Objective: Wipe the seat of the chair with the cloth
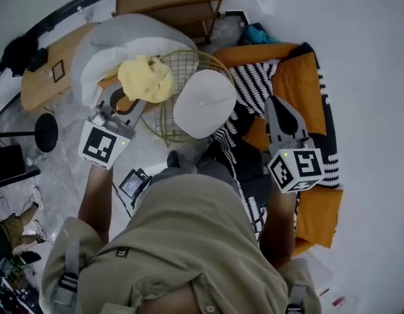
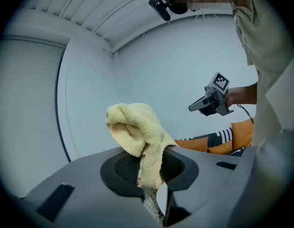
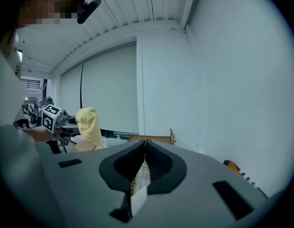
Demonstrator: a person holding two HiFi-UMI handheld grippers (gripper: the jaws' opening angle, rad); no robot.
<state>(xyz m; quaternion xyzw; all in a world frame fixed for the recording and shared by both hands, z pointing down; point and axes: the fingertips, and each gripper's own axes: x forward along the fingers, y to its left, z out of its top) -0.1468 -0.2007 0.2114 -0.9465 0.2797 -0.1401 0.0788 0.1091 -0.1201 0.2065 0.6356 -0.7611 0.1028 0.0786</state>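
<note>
Holding cloth (image 1: 144,78) clamped in left gripper (image 1: 125,101), raised beside white seat (image 1: 203,103) of wire chair (image 1: 182,64), apparently not touching. Right gripper (image 1: 278,110) jaws together, empty. Step: approach. Next: lower cloth flat onto seat, sweep.

L gripper (image 1: 127,102): jaws clamped on the cloth (image 1: 146,77), which is bunched up past the tips w/ a tail hanging down btwn the pads.
L forearm (image 1: 97,201): bare, stretched fwd from the torso.
R gripper (image 1: 280,113): jaws pressed together, tips meeting, nothing btwn them.
R forearm (image 1: 280,221): bare, out fwd on the person's right.
Spacing: grippers well apart, both pointing away from the body and angled upward.
</note>
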